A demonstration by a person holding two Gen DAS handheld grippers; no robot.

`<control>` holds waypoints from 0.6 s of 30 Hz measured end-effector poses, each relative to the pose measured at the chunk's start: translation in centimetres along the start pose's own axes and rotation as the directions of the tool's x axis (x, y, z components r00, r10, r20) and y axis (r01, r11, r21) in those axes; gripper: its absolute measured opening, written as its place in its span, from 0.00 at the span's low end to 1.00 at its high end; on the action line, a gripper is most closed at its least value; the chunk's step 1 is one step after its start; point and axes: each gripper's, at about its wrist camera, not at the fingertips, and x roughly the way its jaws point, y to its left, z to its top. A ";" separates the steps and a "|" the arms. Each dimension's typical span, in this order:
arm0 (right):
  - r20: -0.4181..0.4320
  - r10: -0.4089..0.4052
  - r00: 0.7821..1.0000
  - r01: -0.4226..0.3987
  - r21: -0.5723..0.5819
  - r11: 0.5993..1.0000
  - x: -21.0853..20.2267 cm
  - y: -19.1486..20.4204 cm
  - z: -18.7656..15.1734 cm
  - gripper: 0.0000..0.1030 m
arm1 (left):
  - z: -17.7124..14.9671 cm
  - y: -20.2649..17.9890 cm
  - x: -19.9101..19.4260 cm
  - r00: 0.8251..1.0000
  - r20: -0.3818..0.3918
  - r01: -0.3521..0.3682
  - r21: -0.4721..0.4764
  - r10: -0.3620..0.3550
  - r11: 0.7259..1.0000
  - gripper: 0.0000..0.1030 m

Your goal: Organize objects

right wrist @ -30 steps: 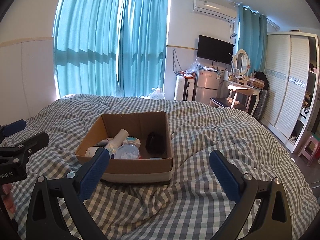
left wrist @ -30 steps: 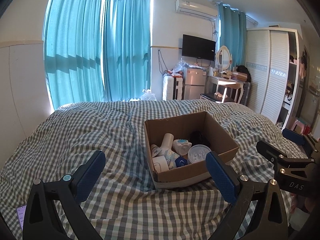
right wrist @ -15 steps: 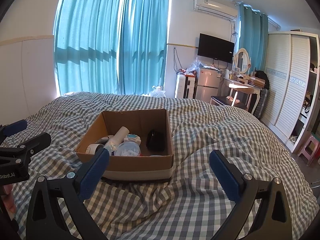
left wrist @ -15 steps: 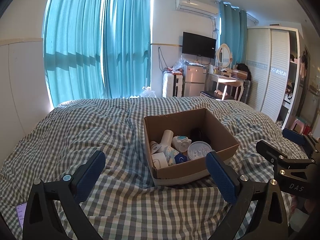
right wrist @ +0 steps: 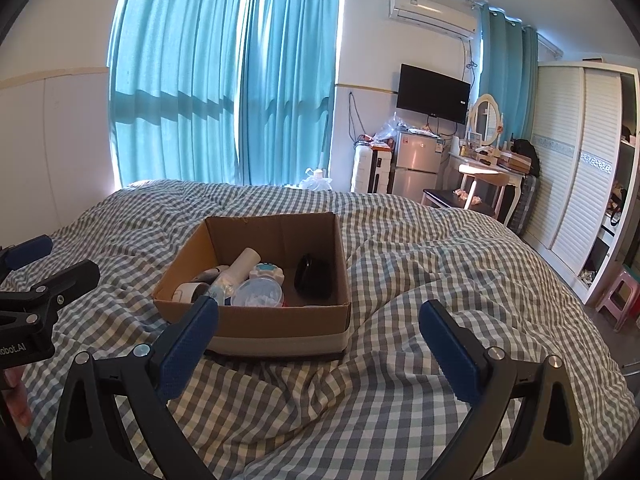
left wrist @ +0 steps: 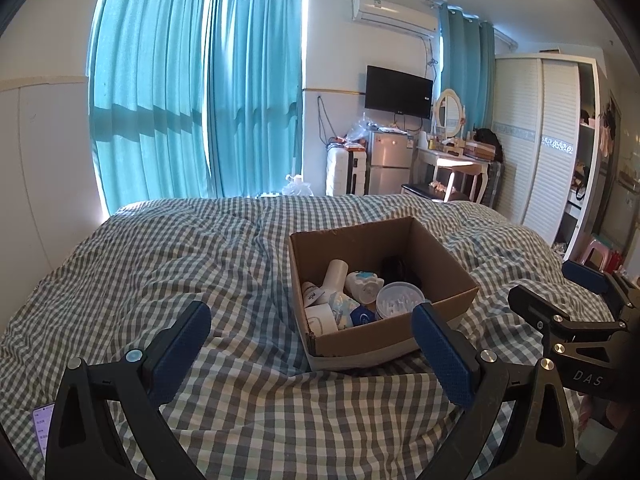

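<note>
My left claw point(left wrist: 310, 350) and right claw point(right wrist: 318, 350) are matt black plastic with dimpled blue rubbery pads point(left wrist: 444, 358). The box point(right wrist: 280, 322) is plain brown cardboard, pale tape along its base. Under it, soft rumpled checked cloth covers the bed point(right wrist: 420, 248).

Grey-and-white checked bedspread point(left wrist: 168, 264) under a plain brown cardboard box point(right wrist: 280, 322); teal curtains point(right wrist: 224, 80) at the far wall, black television point(right wrist: 433, 93), white louvred wardrobe point(left wrist: 536, 136) far right.

Teal curtains point(left wrist: 192, 96) backlit, wall TV point(left wrist: 399, 91), white wardrobe point(left wrist: 536, 140), AC unit point(left wrist: 394, 10), checked bedding point(left wrist: 168, 264).
</note>
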 end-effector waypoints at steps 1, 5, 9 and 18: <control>-0.001 0.001 1.000 -0.001 0.000 1.000 0.0 0.0 0.0 0.98 | 0.0 0.0 0.0 1.000 0.000 0.000 -0.001 0.000 1.000 1.00; -0.004 0.002 1.000 -0.002 0.004 1.000 0.1 0.0 -0.1 0.98 | -0.1 0.1 0.1 1.000 -0.004 -0.003 -0.001 0.003 1.000 1.00; -0.003 0.001 1.000 -0.001 0.005 1.000 0.2 0.1 -0.2 0.98 | -0.1 0.1 0.2 1.000 -0.012 -0.001 0.004 0.001 1.000 1.00; -0.008 0.002 1.000 -0.002 0.007 1.000 0.2 0.0 -0.3 0.98 | -0.2 0.2 0.2 1.000 -0.011 -0.003 0.002 0.003 1.000 1.00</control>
